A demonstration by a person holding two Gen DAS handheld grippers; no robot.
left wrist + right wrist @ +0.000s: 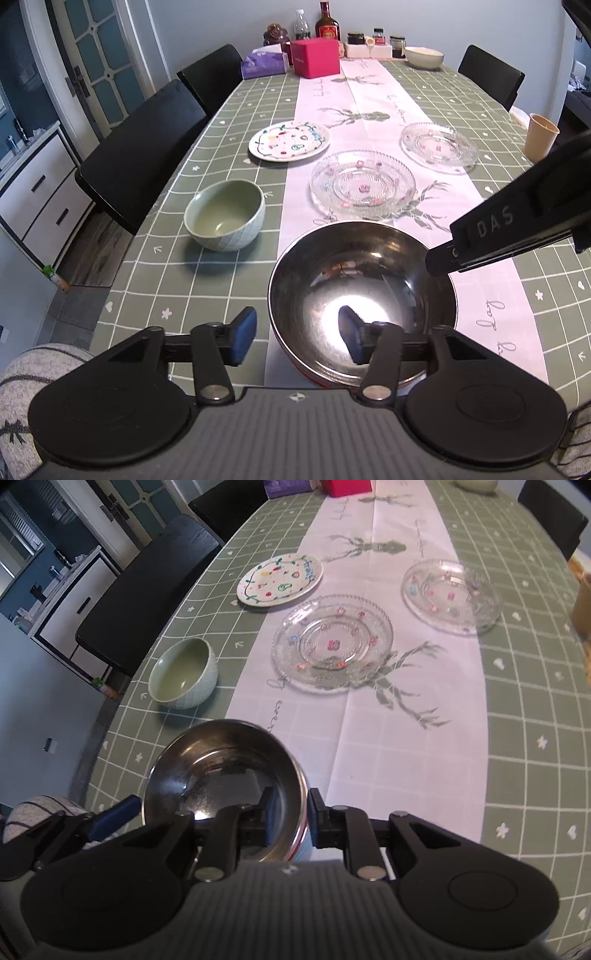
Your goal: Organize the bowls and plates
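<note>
Straddling the steel bowl (364,306)'s near rim, the left gripper (297,338) stands spread wide, gripping nothing; the green bowl (225,214) sits left of it.

From the right wrist, the right gripper (290,821) is clamped on the steel bowl's right wall. Judging by this, bowl-gathering is underway; next likely calls for carrying it toward the green bowl.
</note>
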